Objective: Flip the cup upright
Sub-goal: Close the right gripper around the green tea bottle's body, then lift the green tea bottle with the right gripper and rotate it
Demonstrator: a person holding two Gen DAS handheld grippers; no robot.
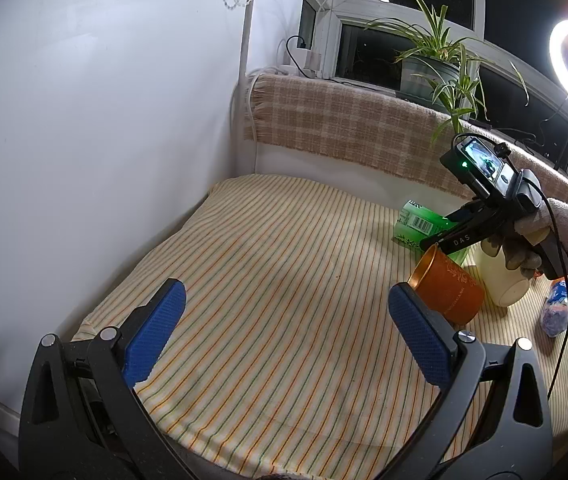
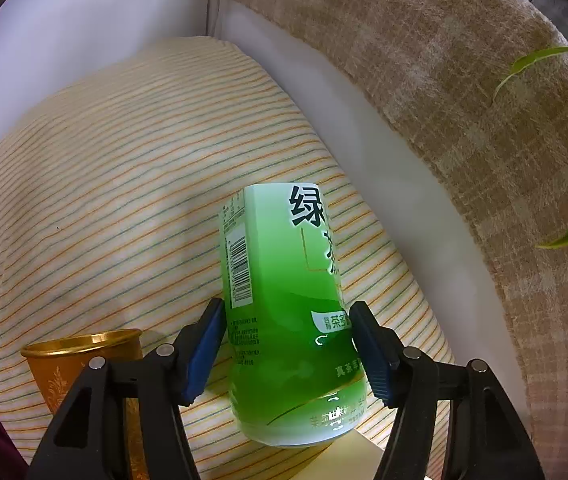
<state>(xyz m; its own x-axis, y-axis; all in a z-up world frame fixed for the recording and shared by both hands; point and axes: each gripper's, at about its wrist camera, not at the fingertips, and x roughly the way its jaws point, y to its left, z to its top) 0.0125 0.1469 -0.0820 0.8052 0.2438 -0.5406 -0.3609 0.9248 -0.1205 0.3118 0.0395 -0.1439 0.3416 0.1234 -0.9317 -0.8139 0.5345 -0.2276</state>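
My right gripper (image 2: 286,344) clamps the green tea cup (image 2: 284,312), glossy, barcoded, tilted; my left gripper (image 1: 284,320) gapes wide.

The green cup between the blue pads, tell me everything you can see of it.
The green cup looks like glossy plastic or coated paper, fading from pale green to deep green, with white Chinese lettering, fine print and a barcode label. It lies tilted on the striped cloth. The right hand-held gripper straddles it, blue pads at both sides; firm contact is unclear. An orange cup stands nearby.
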